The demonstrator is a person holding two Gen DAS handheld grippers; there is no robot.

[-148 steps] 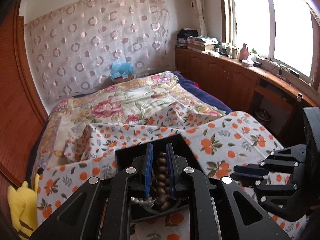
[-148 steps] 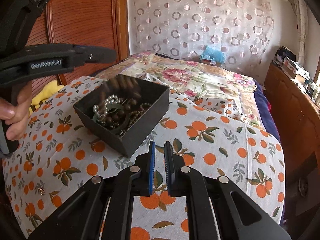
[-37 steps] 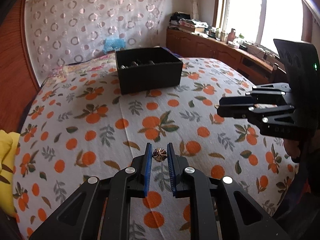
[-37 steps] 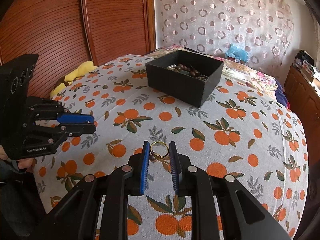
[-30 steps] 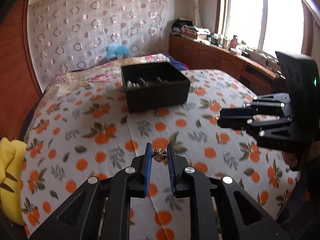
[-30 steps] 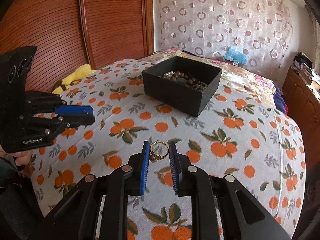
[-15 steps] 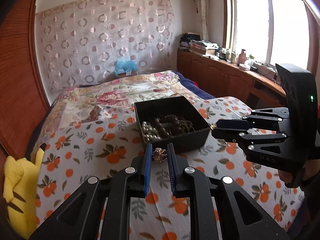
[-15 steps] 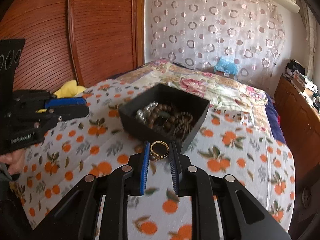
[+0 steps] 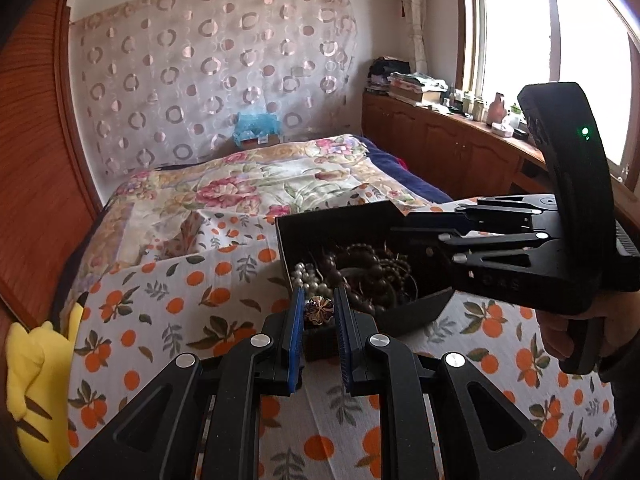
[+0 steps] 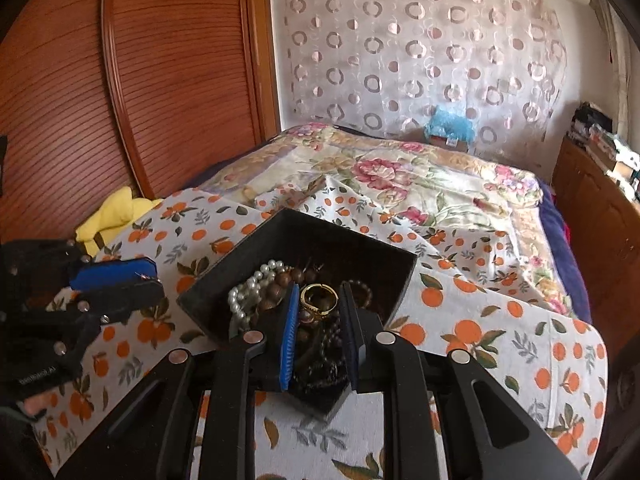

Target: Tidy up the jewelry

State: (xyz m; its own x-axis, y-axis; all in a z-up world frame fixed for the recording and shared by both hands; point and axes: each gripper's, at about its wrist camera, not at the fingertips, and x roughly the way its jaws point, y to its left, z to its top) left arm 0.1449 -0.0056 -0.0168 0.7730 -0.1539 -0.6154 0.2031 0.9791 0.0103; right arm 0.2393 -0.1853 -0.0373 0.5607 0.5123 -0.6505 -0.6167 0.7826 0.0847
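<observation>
The black box (image 9: 336, 216) sits on the orange-print cloth (image 9: 180, 308) and holds pearl and brown bead strings. My left gripper (image 9: 318, 300) is shut on a small flower-shaped brooch (image 9: 318, 309), just at the box's near left corner. The right gripper (image 9: 408, 232) reaches in from the right over the box. In the right wrist view a gold ring (image 10: 316, 309) sits between the pads of the right gripper (image 10: 320, 286), above the beads in the box (image 10: 352, 236). Its jaws are opening, and the pads still touch the ring. The left gripper (image 10: 154, 280) hovers left of the box.
A yellow plush toy (image 9: 28, 360) lies at the cloth's left edge by the wood-panelled wall (image 10: 180, 80). A floral quilt (image 9: 260, 188) covers the bed behind the box. Wooden cabinets (image 9: 440, 152) run under the window on the right.
Both grippers have carried their pieces forward across the cloth to the box. The brooch is now at its near corner, and the ring is over its contents.
</observation>
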